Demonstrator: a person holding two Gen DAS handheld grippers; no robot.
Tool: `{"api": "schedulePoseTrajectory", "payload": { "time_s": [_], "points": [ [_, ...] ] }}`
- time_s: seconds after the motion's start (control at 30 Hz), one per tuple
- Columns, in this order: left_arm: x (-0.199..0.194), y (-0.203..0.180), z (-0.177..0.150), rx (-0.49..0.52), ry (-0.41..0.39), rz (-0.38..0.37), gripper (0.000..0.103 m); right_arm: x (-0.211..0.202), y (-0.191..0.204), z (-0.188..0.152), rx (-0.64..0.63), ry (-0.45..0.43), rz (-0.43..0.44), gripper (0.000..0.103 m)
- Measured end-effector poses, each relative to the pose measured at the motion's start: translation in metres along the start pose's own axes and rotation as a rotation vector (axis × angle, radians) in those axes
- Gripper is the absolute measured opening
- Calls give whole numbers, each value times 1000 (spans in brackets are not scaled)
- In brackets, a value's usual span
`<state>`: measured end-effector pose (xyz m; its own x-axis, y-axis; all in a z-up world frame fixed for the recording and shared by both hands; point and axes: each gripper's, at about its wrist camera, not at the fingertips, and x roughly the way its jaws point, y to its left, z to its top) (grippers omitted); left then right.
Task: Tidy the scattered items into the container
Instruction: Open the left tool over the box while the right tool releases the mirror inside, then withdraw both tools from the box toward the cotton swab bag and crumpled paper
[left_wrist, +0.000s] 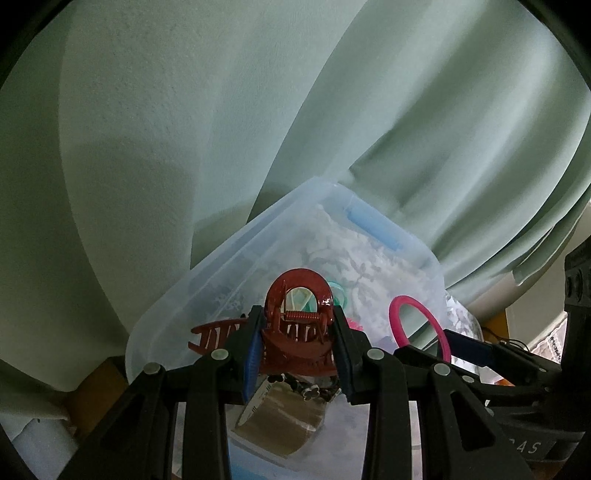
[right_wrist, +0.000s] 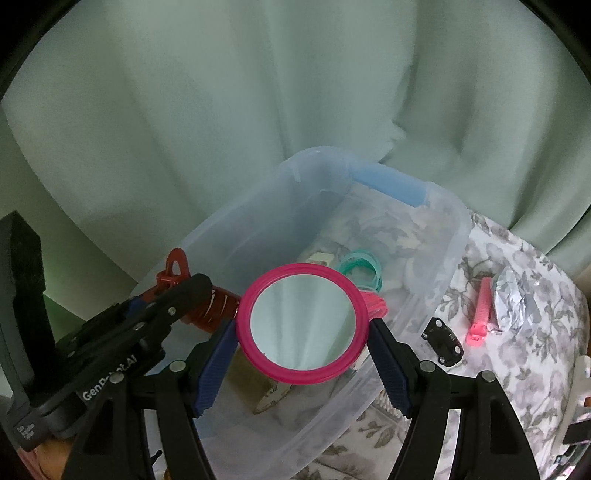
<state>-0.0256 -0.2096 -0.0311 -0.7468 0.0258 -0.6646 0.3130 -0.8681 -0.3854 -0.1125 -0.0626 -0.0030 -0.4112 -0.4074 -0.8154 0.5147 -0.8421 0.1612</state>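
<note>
My left gripper (left_wrist: 299, 339) is shut on a dark red hair claw clip (left_wrist: 295, 332) and holds it over the clear plastic container (left_wrist: 177, 295). My right gripper (right_wrist: 303, 343) is shut on a round pink-framed mirror (right_wrist: 303, 325), held over the same container (right_wrist: 458, 221). The mirror's pink rim also shows in the left wrist view (left_wrist: 417, 325). The left gripper with the red clip (right_wrist: 177, 273) shows at the left of the right wrist view. Inside the container lie a roll of brown tape (left_wrist: 280, 421), teal rings (right_wrist: 362, 269), a pink item (right_wrist: 376, 306) and a black floral chain (left_wrist: 306, 387).
On the floral cloth (right_wrist: 535, 332) right of the container lie a pink hair clip (right_wrist: 480, 314), a crumpled foil piece (right_wrist: 513, 299) and a small black clip (right_wrist: 445, 343). A pale green curtain (right_wrist: 258, 110) hangs behind. The container has a blue handle (right_wrist: 388, 184).
</note>
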Motion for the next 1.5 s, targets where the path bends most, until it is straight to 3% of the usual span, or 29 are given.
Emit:
{"api": "schedulePoseTrajectory", "payload": {
  "time_s": [0.27,0.4,0.6,1.1,1.5],
  "points": [
    [2,-1,2,-1,-3,6,38,4,-3,-3,3,8,17,75],
    [1,1,4,-14,-14,16,52,5,-4,-2,3,7,30,75],
    [-2,1,5,-19,-26,26,58,5,-5,-5,6,0,35,76],
    [-10,-15,4,12,-38,18,67,-11,-7,-13,28,-21,39,76],
    [-18,-39,0,76,-52,22,68,-29,-10,-21,42,-48,56,76]
  ]
}}
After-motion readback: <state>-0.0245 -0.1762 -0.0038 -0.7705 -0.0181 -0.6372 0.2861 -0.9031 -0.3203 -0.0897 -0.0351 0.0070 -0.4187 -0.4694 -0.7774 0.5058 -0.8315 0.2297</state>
